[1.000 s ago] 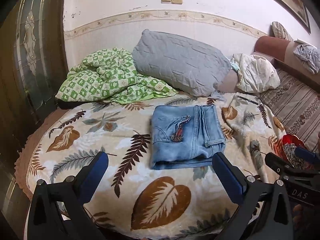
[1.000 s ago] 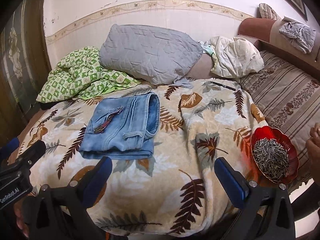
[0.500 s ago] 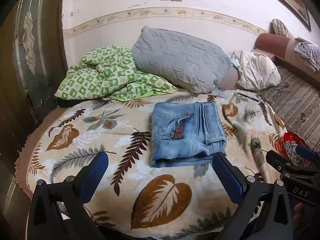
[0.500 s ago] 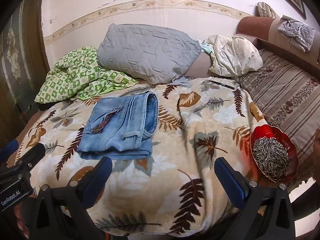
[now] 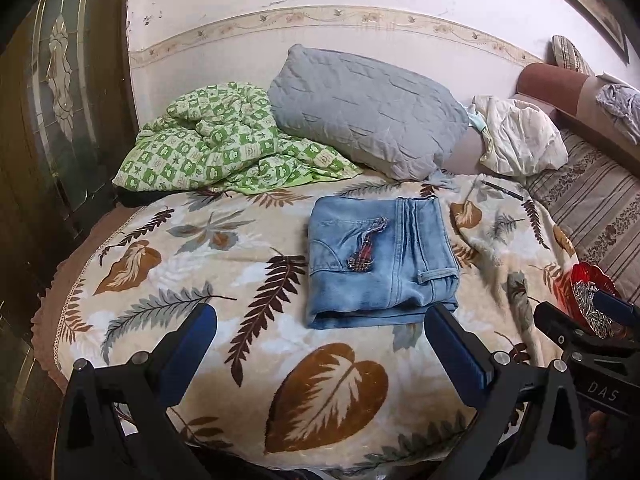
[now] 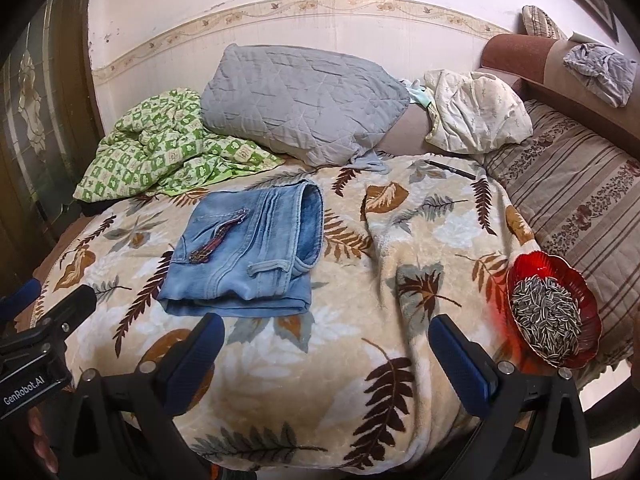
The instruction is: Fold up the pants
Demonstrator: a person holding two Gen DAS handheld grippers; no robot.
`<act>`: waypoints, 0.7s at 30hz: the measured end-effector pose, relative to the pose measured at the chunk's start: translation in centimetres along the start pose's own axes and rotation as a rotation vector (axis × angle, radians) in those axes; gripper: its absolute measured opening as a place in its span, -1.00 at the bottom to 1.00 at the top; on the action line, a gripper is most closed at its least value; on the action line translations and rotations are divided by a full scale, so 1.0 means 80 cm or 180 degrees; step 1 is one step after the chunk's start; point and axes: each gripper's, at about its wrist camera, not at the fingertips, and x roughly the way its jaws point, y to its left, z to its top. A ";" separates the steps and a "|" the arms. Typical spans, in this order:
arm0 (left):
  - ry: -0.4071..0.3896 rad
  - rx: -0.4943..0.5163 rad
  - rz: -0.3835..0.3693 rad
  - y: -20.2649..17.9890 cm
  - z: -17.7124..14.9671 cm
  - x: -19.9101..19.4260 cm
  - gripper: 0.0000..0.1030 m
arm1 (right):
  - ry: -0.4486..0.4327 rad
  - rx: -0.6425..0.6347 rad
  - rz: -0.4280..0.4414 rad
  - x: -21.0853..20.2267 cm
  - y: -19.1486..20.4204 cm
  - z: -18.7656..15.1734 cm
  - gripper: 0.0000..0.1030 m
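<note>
Light blue denim pants (image 5: 380, 258) lie folded into a compact rectangle on the leaf-patterned blanket (image 5: 240, 280), a beaded patch on the top pocket. The right wrist view has the same pants (image 6: 248, 252) left of centre, waistband opening facing right. My left gripper (image 5: 320, 344) hovers open just short of the pants' near edge, nothing between its blue pads. Off to the right of the pants, my right gripper (image 6: 326, 354) is open and empty above the blanket (image 6: 360, 320). Each gripper's body shows at the edge of the other's view.
A grey pillow (image 5: 364, 108), a green checked quilt (image 5: 216, 144) and a white bundle (image 5: 516, 136) lie at the back by the wall. A red dish of sunflower seeds (image 6: 550, 316) sits at the blanket's right edge beside a striped sofa (image 6: 580, 200). A pen (image 6: 452, 169) lies behind.
Both grippers have drawn back and lifted slightly from the bed; the folded pants have not moved. A hand seen earlier at the right edge of the right wrist view has mostly gone.
</note>
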 end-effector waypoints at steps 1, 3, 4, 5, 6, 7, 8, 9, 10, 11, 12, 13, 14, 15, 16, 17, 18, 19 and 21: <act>0.0001 -0.0001 -0.0003 0.000 0.000 0.000 1.00 | 0.0001 -0.0001 0.0008 0.000 0.000 0.000 1.00; 0.0006 0.0004 -0.0002 0.000 0.000 0.000 1.00 | 0.0008 -0.0017 0.0020 0.002 0.000 0.001 1.00; 0.0003 0.0000 0.0003 0.000 0.000 0.000 1.00 | 0.0011 -0.0021 0.0025 0.003 0.000 0.002 1.00; 0.0002 -0.0005 0.0004 0.000 0.000 0.000 1.00 | 0.0010 -0.0022 0.0030 0.003 0.000 0.002 1.00; -0.0001 -0.0014 0.0006 0.000 0.000 0.000 1.00 | 0.0010 -0.0021 0.0035 0.004 0.000 0.002 1.00; 0.0000 -0.0016 0.0010 0.000 0.001 0.001 1.00 | 0.0011 -0.0022 0.0038 0.004 0.000 0.002 1.00; 0.0004 -0.0014 0.0017 0.000 0.000 0.001 1.00 | 0.0012 -0.0026 0.0040 0.004 0.000 0.002 1.00; 0.0007 -0.0013 0.0021 0.000 0.001 0.001 1.00 | 0.0019 -0.0030 0.0041 0.005 0.001 0.002 1.00; 0.0009 -0.0015 0.0025 0.000 0.000 0.002 1.00 | 0.0022 -0.0028 0.0048 0.005 0.001 0.002 1.00; 0.0011 -0.0013 0.0022 -0.001 0.000 0.002 1.00 | 0.0021 -0.0025 0.0056 0.005 0.001 0.002 1.00; 0.0018 -0.0008 0.0025 -0.001 -0.001 0.002 1.00 | 0.0020 -0.0024 0.0057 0.005 0.001 0.002 1.00; 0.0020 -0.0005 0.0030 -0.001 0.000 0.002 1.00 | 0.0023 -0.0024 0.0053 0.006 0.001 0.001 1.00; 0.0017 -0.0007 0.0030 -0.001 0.000 0.001 1.00 | 0.0026 -0.0023 0.0057 0.006 0.001 0.001 1.00; 0.0019 -0.0008 0.0026 -0.001 0.000 0.002 1.00 | 0.0020 -0.0021 0.0060 0.005 0.001 0.001 1.00; 0.0022 -0.0012 0.0025 -0.001 0.000 0.002 1.00 | 0.0021 -0.0019 0.0057 0.005 0.001 0.001 1.00; 0.0023 -0.0011 0.0023 -0.001 -0.001 0.002 1.00 | 0.0025 -0.0023 0.0058 0.006 0.001 0.001 1.00; 0.0020 -0.0005 0.0026 -0.001 -0.001 0.002 1.00 | 0.0030 -0.0023 0.0063 0.006 0.001 0.000 1.00; 0.0019 -0.0005 0.0032 -0.001 -0.001 0.002 1.00 | 0.0032 -0.0023 0.0063 0.007 0.001 -0.001 1.00; 0.0020 -0.0007 0.0023 -0.001 -0.001 0.002 1.00 | 0.0030 -0.0023 0.0063 0.007 0.001 -0.001 1.00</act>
